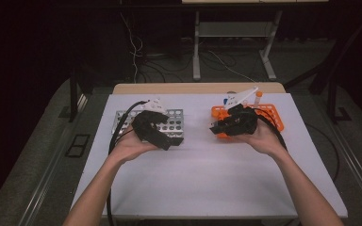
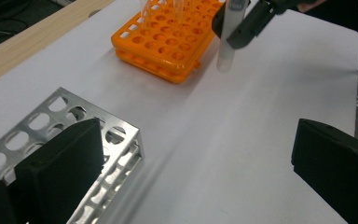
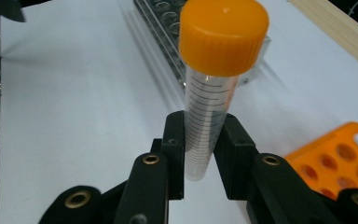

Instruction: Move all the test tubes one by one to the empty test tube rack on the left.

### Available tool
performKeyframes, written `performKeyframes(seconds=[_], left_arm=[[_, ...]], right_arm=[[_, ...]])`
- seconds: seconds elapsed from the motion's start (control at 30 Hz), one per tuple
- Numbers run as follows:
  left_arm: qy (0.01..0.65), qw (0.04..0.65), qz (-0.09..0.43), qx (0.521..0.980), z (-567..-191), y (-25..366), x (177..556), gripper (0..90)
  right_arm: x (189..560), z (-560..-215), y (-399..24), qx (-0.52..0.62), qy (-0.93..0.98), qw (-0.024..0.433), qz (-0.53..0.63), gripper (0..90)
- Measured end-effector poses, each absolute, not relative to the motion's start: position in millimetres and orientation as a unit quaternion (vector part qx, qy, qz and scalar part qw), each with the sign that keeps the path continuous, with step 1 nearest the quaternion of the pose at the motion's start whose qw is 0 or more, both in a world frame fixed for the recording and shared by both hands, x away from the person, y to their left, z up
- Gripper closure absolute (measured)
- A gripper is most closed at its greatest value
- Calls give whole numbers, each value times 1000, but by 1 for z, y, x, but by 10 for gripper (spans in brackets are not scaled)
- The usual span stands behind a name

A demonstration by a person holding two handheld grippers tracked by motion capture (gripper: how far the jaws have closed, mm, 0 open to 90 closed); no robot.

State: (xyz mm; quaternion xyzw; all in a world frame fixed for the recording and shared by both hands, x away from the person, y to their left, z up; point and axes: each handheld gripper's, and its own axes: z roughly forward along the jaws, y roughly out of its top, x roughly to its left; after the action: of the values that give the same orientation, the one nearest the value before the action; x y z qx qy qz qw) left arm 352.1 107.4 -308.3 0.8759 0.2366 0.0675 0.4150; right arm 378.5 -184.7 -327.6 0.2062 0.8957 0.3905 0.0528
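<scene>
Dark room; grey floor (image 1: 42,141); white table (image 1: 207,183), wooden edge; cables (image 1: 136,52) near desk legs (image 1: 196,47).

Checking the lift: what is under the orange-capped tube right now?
Bare white table lies under the tube, held in the right gripper. The orange rack sits beside it.

Bright table, dark room, soft focus throughout

In the high view the white table (image 1: 207,174) is lit from above while the floor and walls around it sink into near black; the picture is grainy and low in detail. Shadows under the metal rack (image 2: 98,140) and orange rack (image 2: 168,42) are faint and soft-edged. In the left gripper view the near black jaws are blurred. In the right gripper view the tube (image 3: 212,116) is fairly sharp, its cap (image 3: 223,35) evenly lit without glare, the background hazy.
</scene>
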Motion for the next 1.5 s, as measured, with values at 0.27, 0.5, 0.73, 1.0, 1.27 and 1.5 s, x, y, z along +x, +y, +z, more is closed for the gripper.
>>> performKeyframes(seconds=[0.27, 0.5, 0.73, 1.0, 1.27, 1.5], left_arm=[[226, 400, 62, 886, -299, 105, 367, 58], [211, 394, 48, 893, -298, 100, 379, 136], [186, 385, 29, 903, -296, 88, 387, 247], [145, 367, -3, 919, -290, 75, 392, 445], [128, 357, -19, 925, -291, 69, 398, 618], [129, 352, -21, 927, -291, 67, 400, 689]], right_arm=[[379, -329, -161, 180, 902, 42, 391, 740], [380, -335, -144, 165, 906, 32, 388, 740], [379, -339, -131, 153, 909, 25, 386, 740], [378, -344, -120, 143, 911, 22, 386, 740], [379, -347, -116, 141, 910, 21, 390, 740], [382, -350, -117, 154, 906, 20, 394, 715]])
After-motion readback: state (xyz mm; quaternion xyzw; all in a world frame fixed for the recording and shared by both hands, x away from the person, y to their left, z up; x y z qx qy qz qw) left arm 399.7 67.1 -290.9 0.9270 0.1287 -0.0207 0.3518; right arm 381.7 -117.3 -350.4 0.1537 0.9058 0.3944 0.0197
